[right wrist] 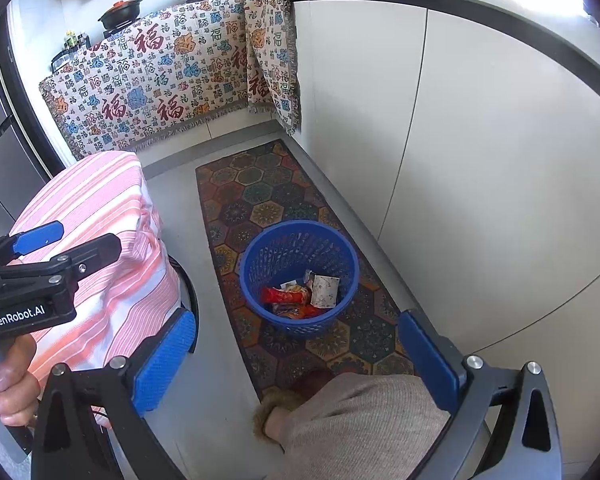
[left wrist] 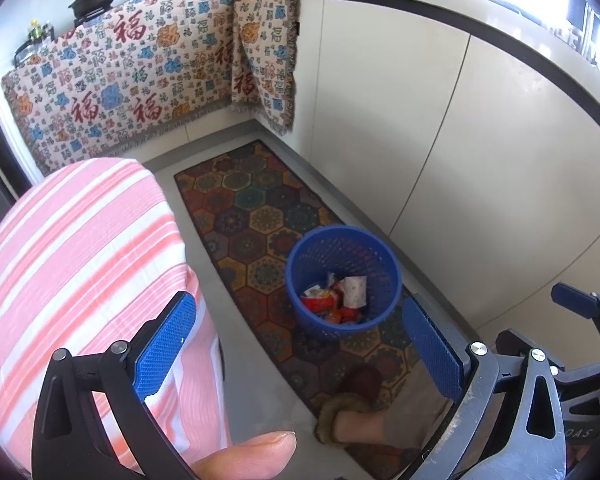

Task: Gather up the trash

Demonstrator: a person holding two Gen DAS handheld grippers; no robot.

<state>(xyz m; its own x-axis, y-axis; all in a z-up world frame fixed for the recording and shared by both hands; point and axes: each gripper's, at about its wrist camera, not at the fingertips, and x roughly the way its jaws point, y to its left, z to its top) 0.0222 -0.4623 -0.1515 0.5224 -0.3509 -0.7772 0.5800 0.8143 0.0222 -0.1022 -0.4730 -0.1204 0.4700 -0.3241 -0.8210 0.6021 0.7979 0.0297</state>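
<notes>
A blue mesh wastebasket (left wrist: pixel 300 276) stands on a patterned floor mat and also shows in the right wrist view (right wrist: pixel 256 276). Inside it lie red and orange snack wrappers (left wrist: pixel 320 304) and a white wrapper (left wrist: pixel 356 291); the right wrist view shows the same wrappers (right wrist: pixel 288 296). My left gripper (left wrist: pixel 300 346) is open and empty, held high above the floor, near side of the basket. My right gripper (right wrist: pixel 296 360) is open and empty, also above the basket's near side. The left gripper (right wrist: pixel 40 240) shows at the left of the right wrist view.
A stool or table under a pink striped cloth (left wrist: pixel 80 260) stands left of the mat. White cabinet doors (left wrist: pixel 440 140) line the right side. A patterned cloth (left wrist: pixel 140 80) hangs from the stove counter with pans. My slippered foot (left wrist: pixel 348 412) rests on the mat.
</notes>
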